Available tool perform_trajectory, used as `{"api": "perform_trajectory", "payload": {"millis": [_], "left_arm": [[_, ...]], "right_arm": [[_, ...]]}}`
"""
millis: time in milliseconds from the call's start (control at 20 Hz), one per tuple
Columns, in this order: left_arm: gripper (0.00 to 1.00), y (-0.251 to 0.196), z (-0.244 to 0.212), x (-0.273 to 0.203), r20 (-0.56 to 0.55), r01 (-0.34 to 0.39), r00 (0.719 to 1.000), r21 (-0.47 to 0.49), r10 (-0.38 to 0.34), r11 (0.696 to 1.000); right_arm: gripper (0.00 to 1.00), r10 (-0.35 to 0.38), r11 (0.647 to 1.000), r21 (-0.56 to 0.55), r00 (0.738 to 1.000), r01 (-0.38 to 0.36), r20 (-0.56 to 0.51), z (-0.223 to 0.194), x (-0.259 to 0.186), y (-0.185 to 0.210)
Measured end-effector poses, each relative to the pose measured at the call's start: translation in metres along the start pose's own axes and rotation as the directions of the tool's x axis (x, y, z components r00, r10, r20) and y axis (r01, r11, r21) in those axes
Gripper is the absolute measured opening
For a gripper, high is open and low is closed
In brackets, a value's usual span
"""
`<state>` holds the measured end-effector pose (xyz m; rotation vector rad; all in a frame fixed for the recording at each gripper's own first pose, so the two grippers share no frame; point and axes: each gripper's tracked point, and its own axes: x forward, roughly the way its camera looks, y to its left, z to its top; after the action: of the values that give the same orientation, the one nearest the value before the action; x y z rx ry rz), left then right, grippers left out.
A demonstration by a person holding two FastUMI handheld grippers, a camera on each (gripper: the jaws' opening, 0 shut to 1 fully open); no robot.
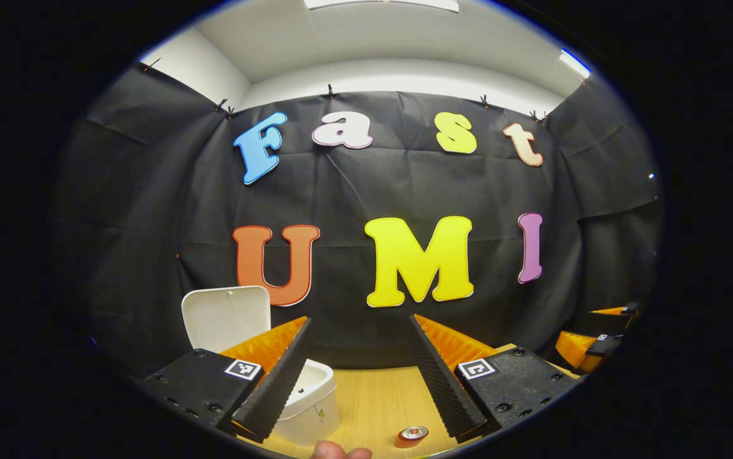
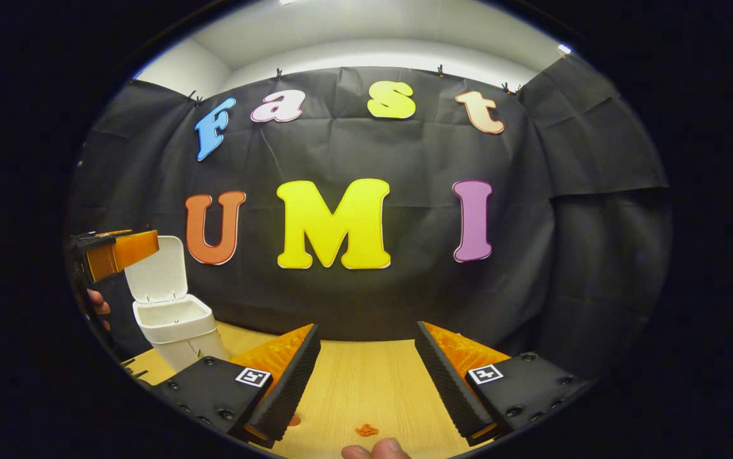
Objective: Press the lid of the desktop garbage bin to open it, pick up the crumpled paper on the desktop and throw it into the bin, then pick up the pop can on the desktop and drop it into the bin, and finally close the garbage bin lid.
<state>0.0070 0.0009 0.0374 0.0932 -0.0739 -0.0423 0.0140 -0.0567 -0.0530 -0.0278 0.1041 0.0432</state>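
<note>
The small white plastic garbage bin [image 2: 178,331] stands on the light wooden bench [image 2: 366,382] with its hinged white lid [image 2: 157,268] raised upright, so I judge the opening step done. In the left gripper view the red pop can [image 1: 412,434] still stands on the bench just right of the bin, between the fingers near the bottom edge, so it has yet to go in. No crumpled paper is visible on the bench; whether it lies inside the bin cannot be told. The left tongs [image 1: 360,370] are spread wide and empty, and so are the right tongs [image 2: 366,376]. Closing the lid also remains.
</note>
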Motion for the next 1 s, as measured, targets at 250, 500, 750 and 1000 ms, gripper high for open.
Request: {"api": "perform_trajectory", "payload": {"millis": [250, 500, 750, 1000], "left_arm": [[0.96, -0.013, -0.017, -0.014, -0.045, 0.026, 0.999, -0.001, -0.026, 1.000], [0.96, -0.009, -0.034, -0.024, -0.103, 0.004, 0.995, -0.022, -0.007, 1.000], [0.96, 0.004, -0.036, -0.026, -0.116, -0.027, 0.993, -0.015, 0.026, 1.000], [0.96, 0.014, -0.044, -0.030, -0.149, -0.059, 0.987, -0.005, 0.058, 0.998]], "right_arm": [[0.96, 0.040, 0.999, -0.030, 0.995, -0.043, -0.094, -0.047, 0.005, 0.003], [0.96, 0.064, 0.998, -0.011, 0.977, -0.068, -0.203, -0.104, 0.015, 0.004], [0.96, 0.069, 0.997, -0.009, 0.924, -0.078, -0.377, -0.188, 0.031, -0.003], [0.96, 0.076, 0.996, -0.001, 0.851, -0.089, -0.519, -0.266, 0.047, -0.011]]}}
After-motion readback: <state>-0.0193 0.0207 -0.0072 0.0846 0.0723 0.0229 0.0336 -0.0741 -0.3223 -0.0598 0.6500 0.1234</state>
